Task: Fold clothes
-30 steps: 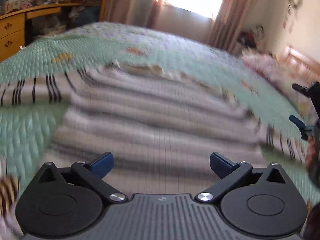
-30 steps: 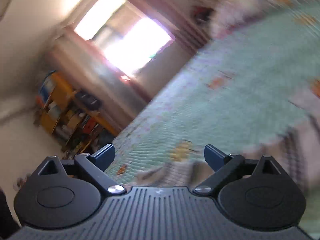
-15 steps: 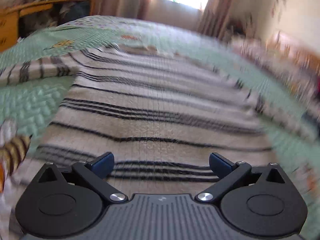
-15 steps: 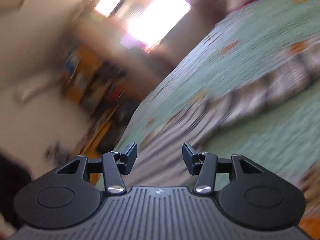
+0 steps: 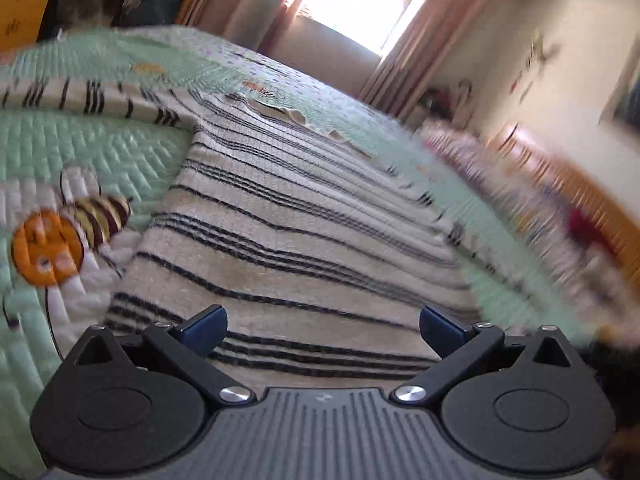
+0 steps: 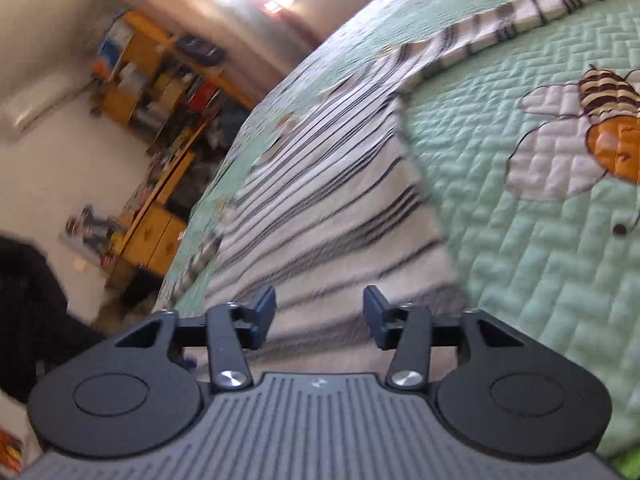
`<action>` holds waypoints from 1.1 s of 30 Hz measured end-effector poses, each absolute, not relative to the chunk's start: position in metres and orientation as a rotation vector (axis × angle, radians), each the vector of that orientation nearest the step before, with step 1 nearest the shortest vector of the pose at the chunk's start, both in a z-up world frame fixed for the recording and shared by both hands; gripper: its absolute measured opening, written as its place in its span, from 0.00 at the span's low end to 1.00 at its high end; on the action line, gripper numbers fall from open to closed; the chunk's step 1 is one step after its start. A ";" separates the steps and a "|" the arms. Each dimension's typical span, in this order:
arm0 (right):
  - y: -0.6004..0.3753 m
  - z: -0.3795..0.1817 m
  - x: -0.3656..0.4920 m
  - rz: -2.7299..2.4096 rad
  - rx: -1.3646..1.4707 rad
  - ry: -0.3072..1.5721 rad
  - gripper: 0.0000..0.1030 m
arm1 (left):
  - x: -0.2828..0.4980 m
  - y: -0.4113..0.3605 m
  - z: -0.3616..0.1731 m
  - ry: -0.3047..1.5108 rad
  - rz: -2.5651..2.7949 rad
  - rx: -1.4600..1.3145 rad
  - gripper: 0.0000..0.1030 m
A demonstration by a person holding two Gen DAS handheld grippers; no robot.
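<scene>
A cream sweater with thin black stripes point(image 5: 296, 216) lies spread flat on the green quilted bedspread point(image 5: 92, 148), one sleeve point(image 5: 80, 96) stretched out to the left. My left gripper point(image 5: 323, 330) hovers open just above the sweater's near hem, nothing between its blue-tipped fingers. In the right wrist view the same sweater point(image 6: 328, 200) runs away from me, its sleeve point(image 6: 520, 20) reaching to the upper right. My right gripper point(image 6: 319, 316) is over the hem too, its jaws about half apart and holding nothing.
A bee and flower patch point(image 5: 60, 236) decorates the quilt beside the sweater. An orange desk and cluttered shelves point(image 6: 160, 80) stand along the wall. A bright curtained window point(image 5: 360, 0) lies beyond the bed, and a wooden headboard point(image 5: 592, 200) with blurred bedding at right.
Both grippers have dropped low toward the sweater's near hem. The right one swung from facing the window to face the sweater, and its jaws have narrowed.
</scene>
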State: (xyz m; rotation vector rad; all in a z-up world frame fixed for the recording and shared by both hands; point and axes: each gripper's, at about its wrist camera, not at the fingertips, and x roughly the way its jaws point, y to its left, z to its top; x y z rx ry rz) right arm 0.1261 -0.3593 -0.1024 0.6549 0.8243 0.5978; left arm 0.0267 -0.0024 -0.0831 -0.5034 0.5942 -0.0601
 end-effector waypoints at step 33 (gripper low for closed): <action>-0.343 -0.104 0.036 0.504 0.512 0.942 0.64 | -0.049 0.007 -0.086 0.573 -0.078 -0.522 0.99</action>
